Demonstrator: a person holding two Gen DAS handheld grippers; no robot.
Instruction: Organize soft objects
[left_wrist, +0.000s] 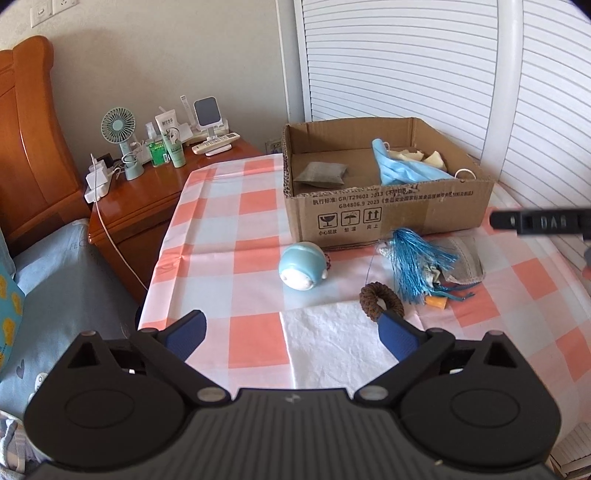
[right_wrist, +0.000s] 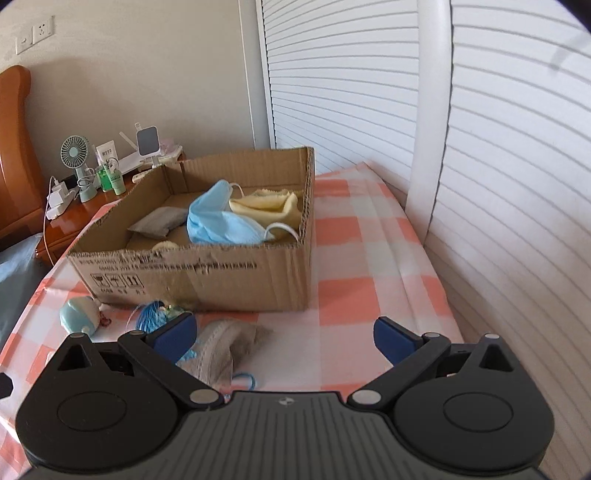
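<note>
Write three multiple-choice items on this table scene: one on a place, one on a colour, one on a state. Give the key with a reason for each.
1. Where does the blue face mask lie?
A. On the nightstand
B. Inside the cardboard box
C. On the white cloth

2. What colour is the tassel in front of the box?
A. Red
B. Yellow
C. Blue

3. In what state is the left gripper?
A. Open, holding nothing
B. Shut on the brown ring
C. Shut on the round toy

Key: 1 B, the mask rests within the box walls beside a yellow cloth. 2 C, its strands are bright blue. 3 A, its fingers stand wide apart; the brown ring and the round toy lie free on the tablecloth.
</note>
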